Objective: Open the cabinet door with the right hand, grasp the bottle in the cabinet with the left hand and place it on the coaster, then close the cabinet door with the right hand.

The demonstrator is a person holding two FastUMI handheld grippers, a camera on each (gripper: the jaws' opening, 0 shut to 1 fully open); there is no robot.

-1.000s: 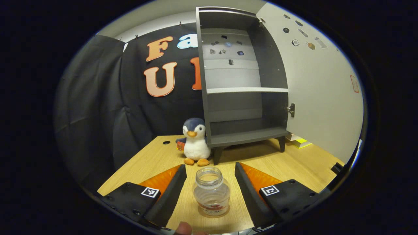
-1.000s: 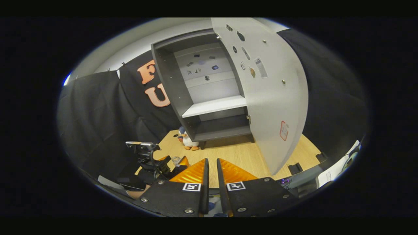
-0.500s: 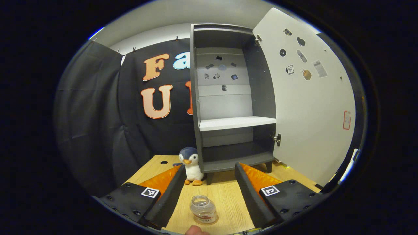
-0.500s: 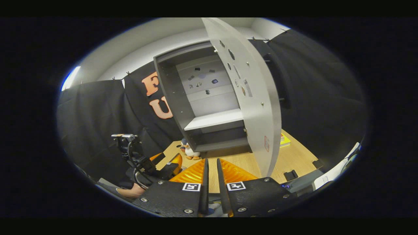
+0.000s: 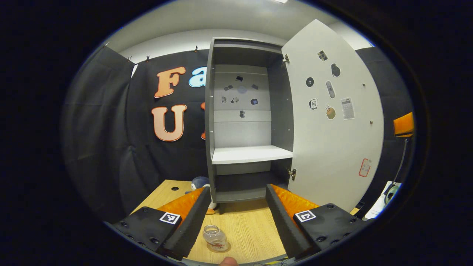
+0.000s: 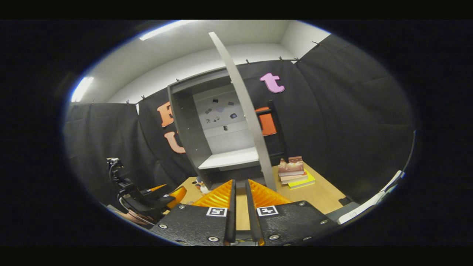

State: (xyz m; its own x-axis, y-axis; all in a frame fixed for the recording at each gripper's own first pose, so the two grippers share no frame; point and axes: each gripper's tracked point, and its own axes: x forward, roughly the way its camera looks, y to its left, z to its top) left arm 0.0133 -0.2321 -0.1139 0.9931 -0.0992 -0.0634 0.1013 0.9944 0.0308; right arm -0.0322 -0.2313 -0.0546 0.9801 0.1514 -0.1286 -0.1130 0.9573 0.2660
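While bottle stands, left hand-held gripper retreated

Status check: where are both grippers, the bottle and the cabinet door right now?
Left gripper open, empty. Right gripper nearly shut, empty. Small clear plastic bottle upright on wooden table, released. Grey cabinet's white door open; nothing blocking it.

Left tongs spread wide, holding nothing; right tongs nearly closed, narrow gap, level, nothing between.

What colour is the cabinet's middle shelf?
White; the cabinet's middle shelf shows best in the left gripper view.
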